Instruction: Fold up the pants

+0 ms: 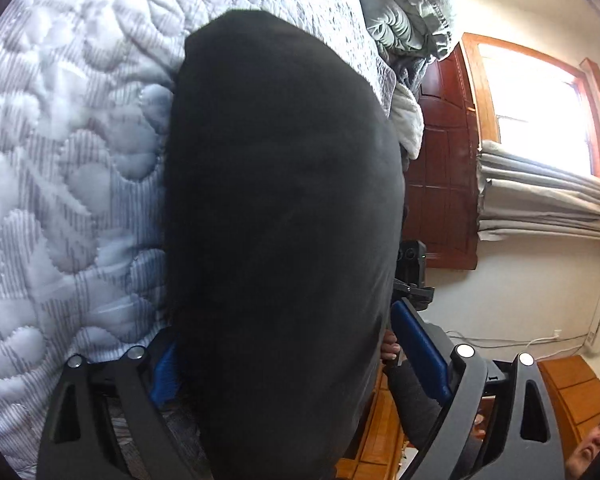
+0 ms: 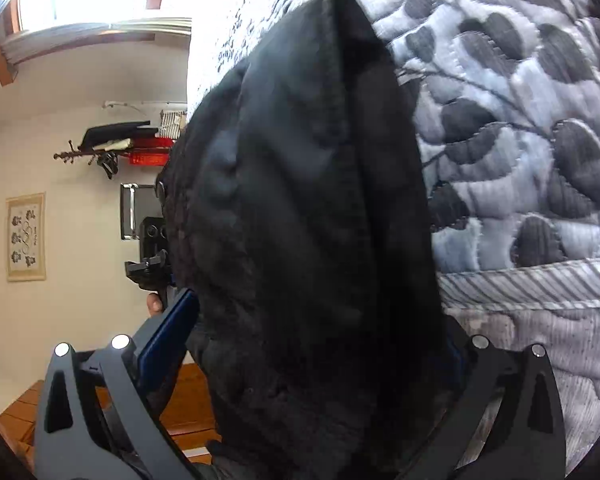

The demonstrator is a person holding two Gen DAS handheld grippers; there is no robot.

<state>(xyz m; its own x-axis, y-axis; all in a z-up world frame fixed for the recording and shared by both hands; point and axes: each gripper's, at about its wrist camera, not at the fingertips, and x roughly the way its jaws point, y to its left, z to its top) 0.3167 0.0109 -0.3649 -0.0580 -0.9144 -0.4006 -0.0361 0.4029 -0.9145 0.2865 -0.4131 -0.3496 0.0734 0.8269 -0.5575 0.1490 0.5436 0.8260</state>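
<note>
We see black pants (image 1: 284, 216) filling frame centre, long axis running away from both grippers toward quilted bed (image 1: 60, 160); jaws spread around fabric, pinch unclear.

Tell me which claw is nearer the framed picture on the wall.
Left. The left claw sits beyond the black pants, toward the framed picture; the right claw is on the pants' quilt side.

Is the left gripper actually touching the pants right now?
Touching. In the left wrist view the black pants fill the space between the left gripper fingers, and the cloth lies against the blue pad on one side; contact with the other pad isn't clear.
</note>
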